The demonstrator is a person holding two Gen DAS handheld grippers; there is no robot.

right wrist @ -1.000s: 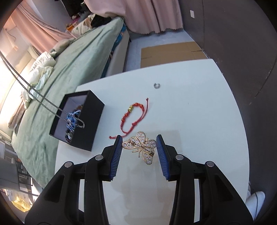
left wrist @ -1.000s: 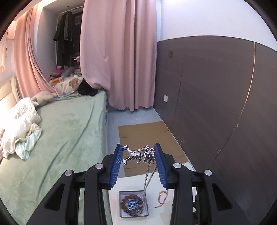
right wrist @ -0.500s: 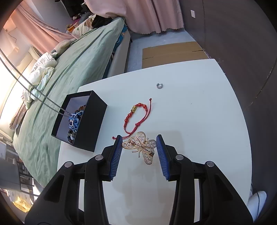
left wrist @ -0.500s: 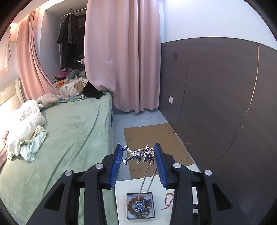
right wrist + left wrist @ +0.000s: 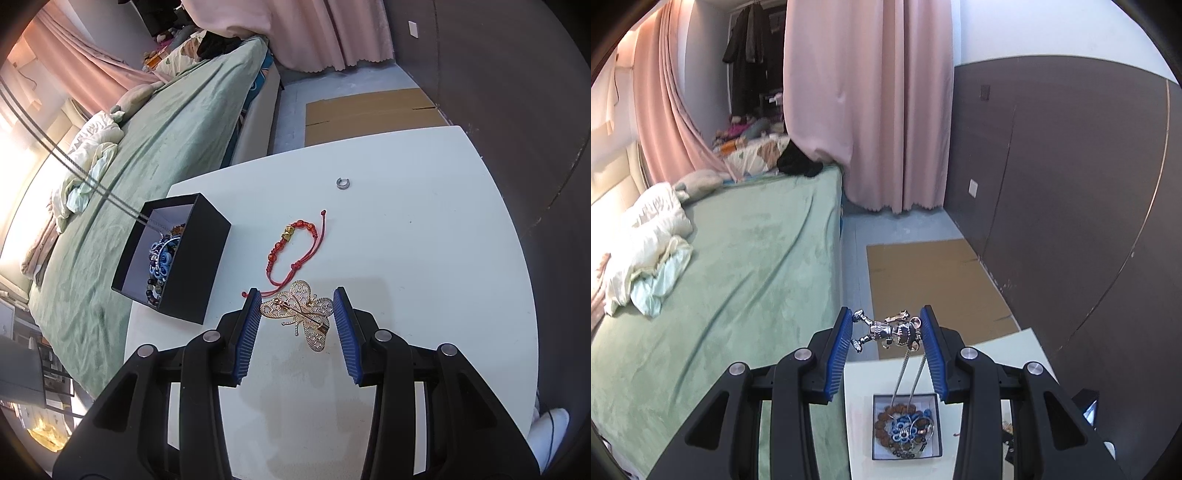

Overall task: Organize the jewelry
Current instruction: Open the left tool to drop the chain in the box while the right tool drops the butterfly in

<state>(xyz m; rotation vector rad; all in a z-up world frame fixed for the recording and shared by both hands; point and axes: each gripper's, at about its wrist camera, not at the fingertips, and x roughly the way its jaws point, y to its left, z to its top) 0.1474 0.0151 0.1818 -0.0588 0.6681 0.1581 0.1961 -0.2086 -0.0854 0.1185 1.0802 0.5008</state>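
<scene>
My left tool (image 5: 885, 334) clenches the silver pendant (image 5: 886, 329), its chain (image 5: 907, 373) hanging straight down the frame into the black box (image 5: 907, 427) at lower centre, while my right tool (image 5: 296, 322) straddles the gold butterfly brooch (image 5: 301, 314), jaws apparently unclamped.

The left gripper (image 5: 886, 338) points forward and moderately downward, its blue pads clamped on a silver pendant (image 5: 888, 330). The right gripper (image 5: 297, 314) tilts steeply down, jaws partly apart, pads clear of anything between them.
</scene>
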